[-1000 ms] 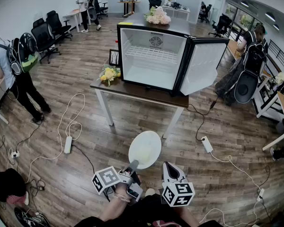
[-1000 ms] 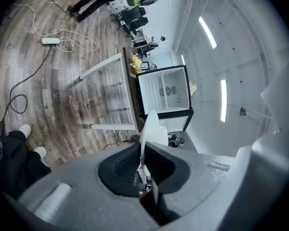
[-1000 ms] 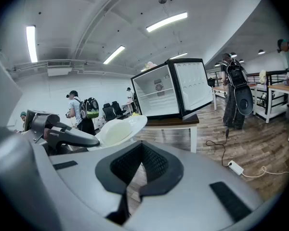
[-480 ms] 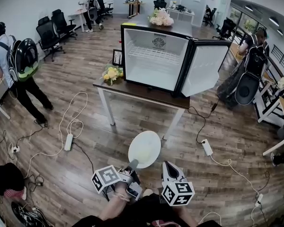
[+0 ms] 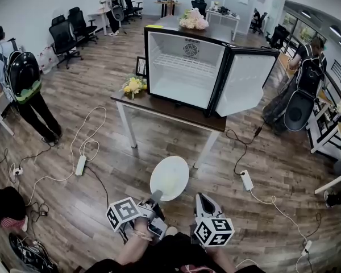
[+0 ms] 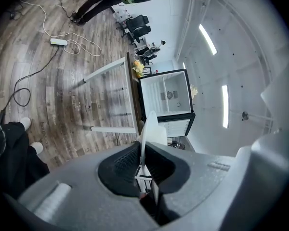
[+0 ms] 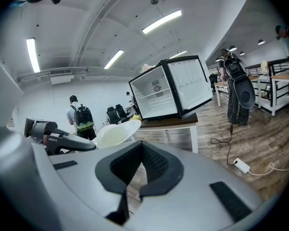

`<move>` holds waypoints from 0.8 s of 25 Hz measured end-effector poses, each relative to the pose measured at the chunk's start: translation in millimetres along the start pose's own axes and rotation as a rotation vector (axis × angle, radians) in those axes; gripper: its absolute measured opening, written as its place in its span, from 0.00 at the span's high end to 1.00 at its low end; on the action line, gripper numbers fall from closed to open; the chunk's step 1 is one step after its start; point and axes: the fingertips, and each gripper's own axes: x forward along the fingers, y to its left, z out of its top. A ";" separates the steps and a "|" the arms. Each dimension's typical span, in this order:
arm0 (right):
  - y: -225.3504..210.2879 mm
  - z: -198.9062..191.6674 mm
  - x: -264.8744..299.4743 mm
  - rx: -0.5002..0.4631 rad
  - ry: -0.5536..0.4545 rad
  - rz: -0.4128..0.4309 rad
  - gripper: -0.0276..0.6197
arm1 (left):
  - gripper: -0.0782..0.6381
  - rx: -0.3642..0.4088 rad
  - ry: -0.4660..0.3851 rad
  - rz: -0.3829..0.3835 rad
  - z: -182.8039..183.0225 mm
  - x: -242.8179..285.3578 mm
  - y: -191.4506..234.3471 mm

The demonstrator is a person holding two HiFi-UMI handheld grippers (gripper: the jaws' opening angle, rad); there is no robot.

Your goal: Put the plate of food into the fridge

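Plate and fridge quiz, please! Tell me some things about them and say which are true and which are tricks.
1. The fridge has its door open. True.
2. The plate is inside the fridge. False: it is held out above the floor, in front of the table.
3. The left gripper pinches the plate by its rim. True.
4. The right gripper holds the plate too. False: nothing is between its jaws.
5. The fridge stands on the floor. False: it stands on the table.
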 end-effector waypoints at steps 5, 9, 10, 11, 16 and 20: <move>-14.2 0.2 3.9 0.000 0.016 0.008 0.95 | 0.85 -0.016 -0.026 -0.001 -2.4 8.3 0.0; -17.2 3.8 13.1 -0.007 0.017 0.013 0.95 | 0.85 -0.012 -0.025 0.007 5.5 18.8 0.2; -18.9 4.3 15.7 -0.006 0.017 0.011 0.95 | 0.85 -0.007 -0.023 0.007 8.2 22.3 0.0; -21.1 4.7 18.8 -0.005 0.018 0.007 0.95 | 0.85 -0.003 -0.022 0.005 11.3 26.3 -0.6; -30.2 10.6 42.2 0.013 0.026 -0.016 0.95 | 0.85 -0.003 -0.014 0.005 33.6 47.3 -4.4; -30.2 23.2 70.7 0.012 0.022 -0.020 0.95 | 0.84 0.005 -0.009 0.008 57.0 64.0 -9.5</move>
